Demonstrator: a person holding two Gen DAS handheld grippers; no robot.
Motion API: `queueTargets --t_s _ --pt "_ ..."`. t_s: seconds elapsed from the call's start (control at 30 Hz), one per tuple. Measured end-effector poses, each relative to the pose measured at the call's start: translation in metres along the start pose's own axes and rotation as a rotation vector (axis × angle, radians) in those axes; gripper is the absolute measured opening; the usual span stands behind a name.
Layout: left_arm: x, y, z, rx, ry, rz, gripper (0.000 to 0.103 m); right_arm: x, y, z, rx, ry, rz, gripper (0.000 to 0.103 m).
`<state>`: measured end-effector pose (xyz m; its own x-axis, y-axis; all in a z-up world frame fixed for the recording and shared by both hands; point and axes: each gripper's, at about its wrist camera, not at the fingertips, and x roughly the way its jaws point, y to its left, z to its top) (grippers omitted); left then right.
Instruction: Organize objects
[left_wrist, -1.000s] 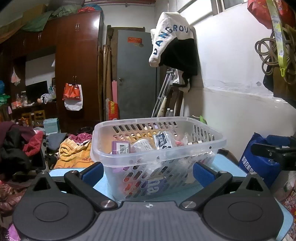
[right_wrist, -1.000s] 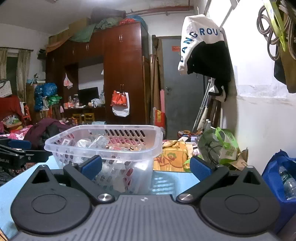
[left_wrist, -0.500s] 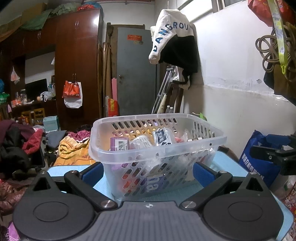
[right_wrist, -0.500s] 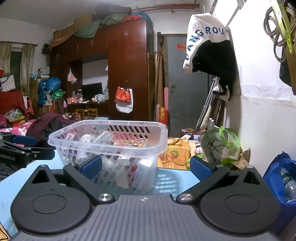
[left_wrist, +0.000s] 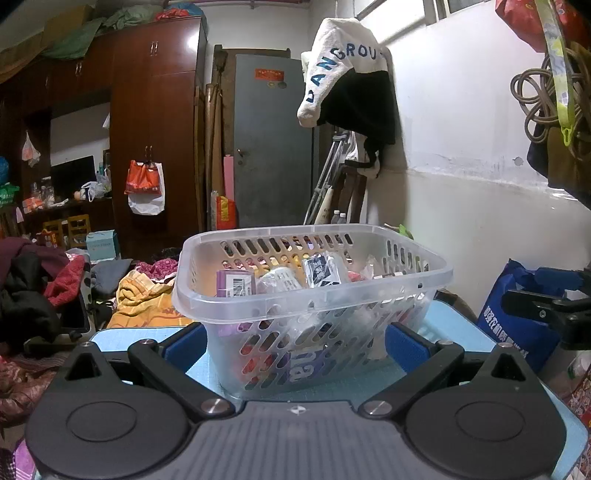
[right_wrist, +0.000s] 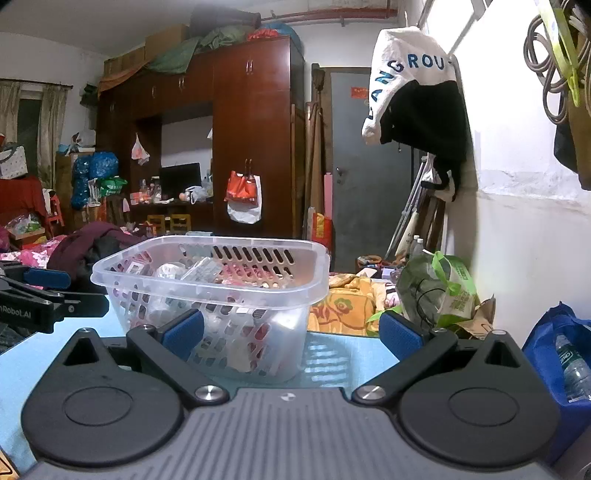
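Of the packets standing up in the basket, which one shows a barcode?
The purple box at the left end of the basket; its white barcode label faces the left wrist camera. The clear packet and black-printed packet beside it show none.

A clear slotted plastic basket (left_wrist: 314, 295) stands upright on the light-blue tabletop (left_wrist: 443, 321), filled with small packets and boxes.

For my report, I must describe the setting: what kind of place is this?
Most likely a cluttered bedroom or storage room at home: a tall wooden wardrobe, piled clothes, and a jacket hanging on the wall.
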<state>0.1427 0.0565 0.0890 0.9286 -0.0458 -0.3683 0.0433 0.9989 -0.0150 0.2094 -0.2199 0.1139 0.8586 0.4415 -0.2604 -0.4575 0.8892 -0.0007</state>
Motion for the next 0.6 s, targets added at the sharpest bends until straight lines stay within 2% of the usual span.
queueTargets --t_s 0.6 --pt "0.004 -0.0048 -0.0001 0.001 0.009 0.0 0.103 0.0002 -0.001 -0.0023 0.014 0.002 0.007 0.103"
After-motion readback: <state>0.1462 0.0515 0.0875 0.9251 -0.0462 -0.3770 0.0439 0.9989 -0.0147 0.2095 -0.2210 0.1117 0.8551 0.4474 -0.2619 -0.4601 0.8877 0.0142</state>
